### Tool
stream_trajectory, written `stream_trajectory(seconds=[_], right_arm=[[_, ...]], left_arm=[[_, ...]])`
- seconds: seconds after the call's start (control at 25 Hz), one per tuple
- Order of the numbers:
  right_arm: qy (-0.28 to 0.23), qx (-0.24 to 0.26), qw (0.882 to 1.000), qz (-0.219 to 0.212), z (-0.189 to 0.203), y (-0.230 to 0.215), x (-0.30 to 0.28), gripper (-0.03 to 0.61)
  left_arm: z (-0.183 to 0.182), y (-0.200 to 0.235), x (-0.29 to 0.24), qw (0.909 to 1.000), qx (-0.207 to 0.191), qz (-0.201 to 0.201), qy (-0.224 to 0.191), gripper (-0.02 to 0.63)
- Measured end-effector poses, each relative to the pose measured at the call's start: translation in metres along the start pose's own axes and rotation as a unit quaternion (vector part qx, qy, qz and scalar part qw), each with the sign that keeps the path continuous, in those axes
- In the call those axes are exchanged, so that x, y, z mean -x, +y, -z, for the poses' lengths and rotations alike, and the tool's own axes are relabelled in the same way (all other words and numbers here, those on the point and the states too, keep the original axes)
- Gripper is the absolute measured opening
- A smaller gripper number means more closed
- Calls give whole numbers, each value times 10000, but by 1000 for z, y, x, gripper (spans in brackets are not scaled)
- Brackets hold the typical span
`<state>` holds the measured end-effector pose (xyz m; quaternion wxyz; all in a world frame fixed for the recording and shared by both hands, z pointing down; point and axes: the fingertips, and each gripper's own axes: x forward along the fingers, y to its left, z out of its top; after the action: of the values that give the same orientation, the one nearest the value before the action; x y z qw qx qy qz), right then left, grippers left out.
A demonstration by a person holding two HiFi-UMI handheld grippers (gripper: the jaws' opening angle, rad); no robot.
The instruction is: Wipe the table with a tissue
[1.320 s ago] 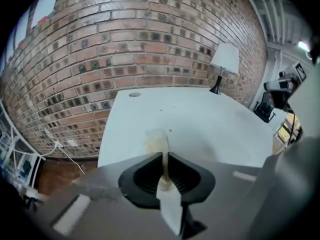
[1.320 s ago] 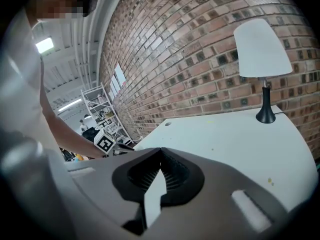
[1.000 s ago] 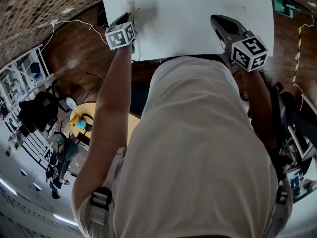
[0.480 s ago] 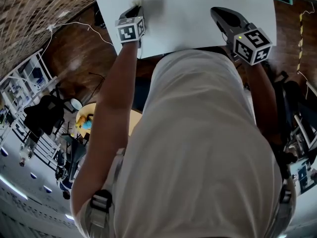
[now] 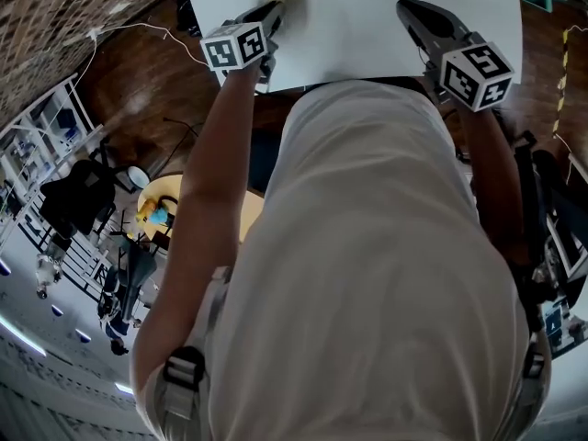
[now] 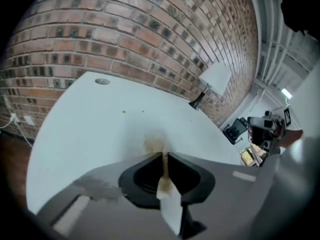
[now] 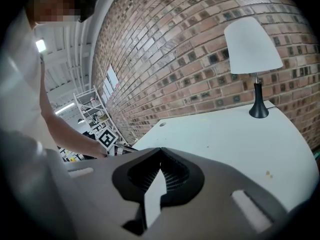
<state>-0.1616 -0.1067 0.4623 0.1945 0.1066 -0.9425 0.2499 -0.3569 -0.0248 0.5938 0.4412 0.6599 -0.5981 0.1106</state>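
Lamp, brick wall and shelving standing around the work area.
A white-shaded lamp with a black base (image 7: 253, 59) is standing at the upper right of the right gripper view before a red-brown brick wall (image 7: 190, 54). A white wire shelving rack (image 7: 95, 109) is showing at centre left. A thin white cable (image 5: 138, 25) is trailing over the dark wooden floor (image 5: 138, 99) at the head view's upper left.

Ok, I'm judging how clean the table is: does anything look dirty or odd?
Yes. The tissue in the left gripper is stained brown at the tip where it meets the white table, and a few yellowish specks lie farther along it. Nothing looks spilled or askew.
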Motion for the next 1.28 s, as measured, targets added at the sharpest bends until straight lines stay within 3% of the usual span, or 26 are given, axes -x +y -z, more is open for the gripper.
stream_trajectory(seconds=[0.12,0.24,0.52,0.68,0.84,1.0,1.16,1.28], right_arm=[[-10,-33,10000,66,5,-7,3,8],[-76,-96,9999,87,6,-8,0,8],[-172,-207,9994,231,4,-14,14,8],[-137,-295,9984,452,9,-25,29,8],[-188,-420,9968,660,13,-38,43,8],[-242,-507,9947,864,19,-49,62,8],[-264,-594,9926,1024,22,-54,75,8],[-273,-576,9920,1091,17,-53,74,8]], left_arm=[[-13,32,13,9971,242,-560,-465,41],[-30,68,25,9924,181,-1059,-608,41],[-69,99,17,9861,408,-1386,-825,41],[-87,94,-7,9891,-155,-1343,-583,41],[-102,100,-23,9848,-651,-1576,-320,41],[-104,104,-47,9860,-866,-1412,-169,41],[-102,96,-42,9834,-805,-1627,44,40],[-100,95,-48,9824,-1203,-1390,322,40]])
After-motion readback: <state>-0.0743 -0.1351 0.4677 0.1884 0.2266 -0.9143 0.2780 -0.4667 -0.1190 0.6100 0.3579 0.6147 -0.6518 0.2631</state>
